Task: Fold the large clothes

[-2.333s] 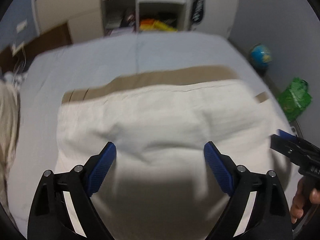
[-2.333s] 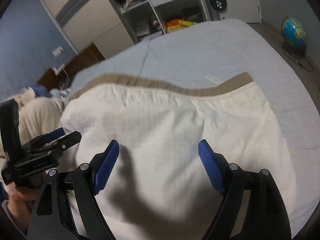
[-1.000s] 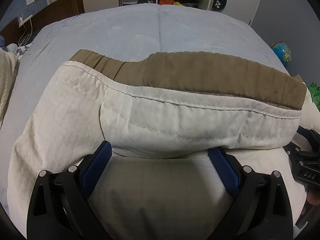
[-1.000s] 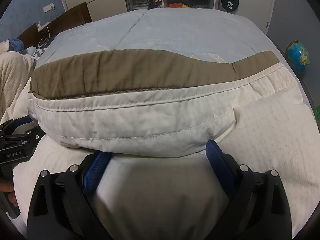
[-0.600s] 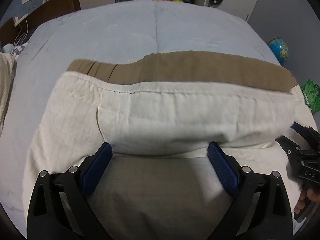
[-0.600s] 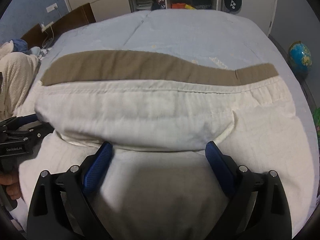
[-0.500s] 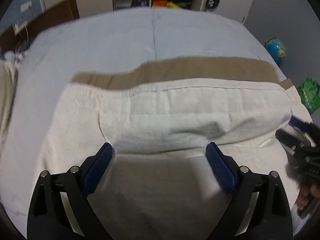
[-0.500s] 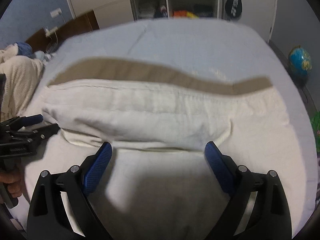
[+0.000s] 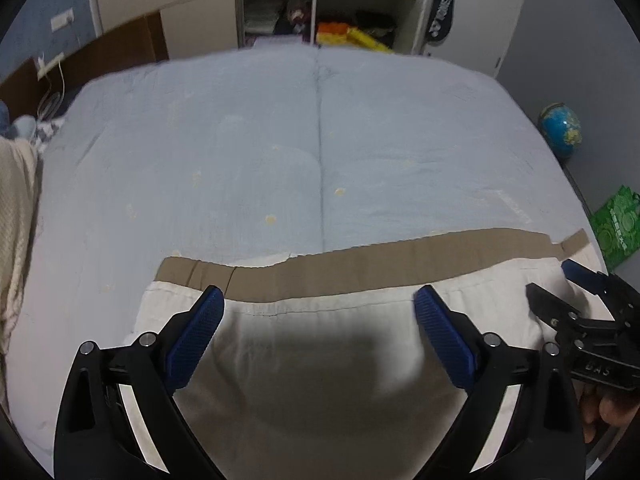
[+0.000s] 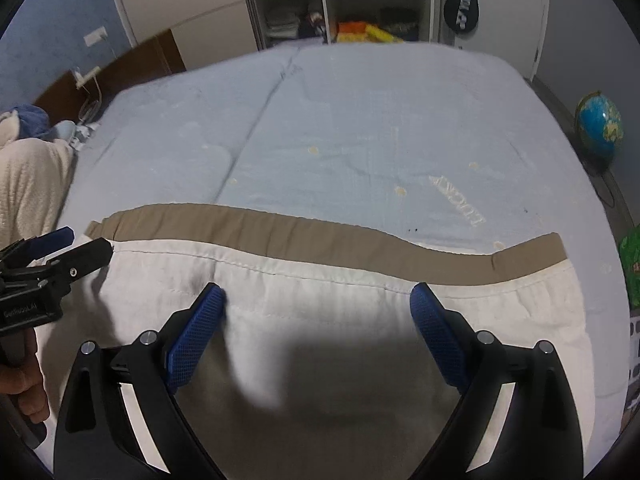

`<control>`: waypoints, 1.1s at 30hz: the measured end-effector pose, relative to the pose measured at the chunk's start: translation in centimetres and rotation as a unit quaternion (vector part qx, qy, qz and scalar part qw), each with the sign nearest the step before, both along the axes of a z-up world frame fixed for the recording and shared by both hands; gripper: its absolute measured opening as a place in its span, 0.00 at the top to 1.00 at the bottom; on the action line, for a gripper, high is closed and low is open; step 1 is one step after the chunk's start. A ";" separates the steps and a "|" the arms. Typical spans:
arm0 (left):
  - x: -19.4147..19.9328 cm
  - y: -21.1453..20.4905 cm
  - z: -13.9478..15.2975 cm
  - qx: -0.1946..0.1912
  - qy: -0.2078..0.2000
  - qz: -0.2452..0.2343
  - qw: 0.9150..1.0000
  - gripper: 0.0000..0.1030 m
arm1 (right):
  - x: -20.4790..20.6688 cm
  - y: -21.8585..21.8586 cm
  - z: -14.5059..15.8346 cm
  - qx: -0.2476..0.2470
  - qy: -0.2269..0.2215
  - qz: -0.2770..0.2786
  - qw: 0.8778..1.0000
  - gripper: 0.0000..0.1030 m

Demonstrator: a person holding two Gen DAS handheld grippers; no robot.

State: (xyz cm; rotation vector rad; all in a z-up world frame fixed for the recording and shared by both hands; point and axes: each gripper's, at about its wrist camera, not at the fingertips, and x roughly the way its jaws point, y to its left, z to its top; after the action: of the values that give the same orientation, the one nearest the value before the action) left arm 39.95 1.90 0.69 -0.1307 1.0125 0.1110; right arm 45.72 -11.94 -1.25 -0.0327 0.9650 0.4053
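Cream woven cotton garment with a tan-brown band along its far edge (image 9: 320,360) lies flat on the pale blue quilted bed (image 9: 280,140), directly beneath and ahead of both tools. Left hand-held gripper (image 9: 318,336) is spread wide, blue ribbed pads hovering over the cream cloth with nothing between them; the tan band runs just beyond its fingertips. Right hand-held gripper (image 10: 318,332) is likewise spread wide and empty, over the same cloth, the band again just ahead. Each tool shows at the edge of the other's view, placing them side by side over the garment, the left toward its left end and the right toward its right. Cloth appears as a doubled layer, with the cream edge lying just short of the tan band; judged, one fold is laid and the next grasp is pending. Recommendation for the step in hand: lower each tool to a near corner or outer edge rather than the middle, close on all layers together, and lift both ends evenly so the band stays straight. Risk noted: pinching the top layer only would drag the fold open, and the band already waves toward the right end. Blue globe (image 10: 598,124) on the floor far right and open shelving (image 9: 316,12) beyond the bed lie well clear of the work.
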 end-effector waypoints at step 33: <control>-18.3 9.5 -4.0 -0.035 0.002 0.020 0.999 0.19 | -10.9 -17.8 -3.2 0.053 0.026 -0.047 0.997 0.09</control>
State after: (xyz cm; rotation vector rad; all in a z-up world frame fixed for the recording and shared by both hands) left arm 21.68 11.44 -3.27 -0.2153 1.0178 0.1123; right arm 34.82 -29.76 -4.50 0.1191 0.9919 0.3705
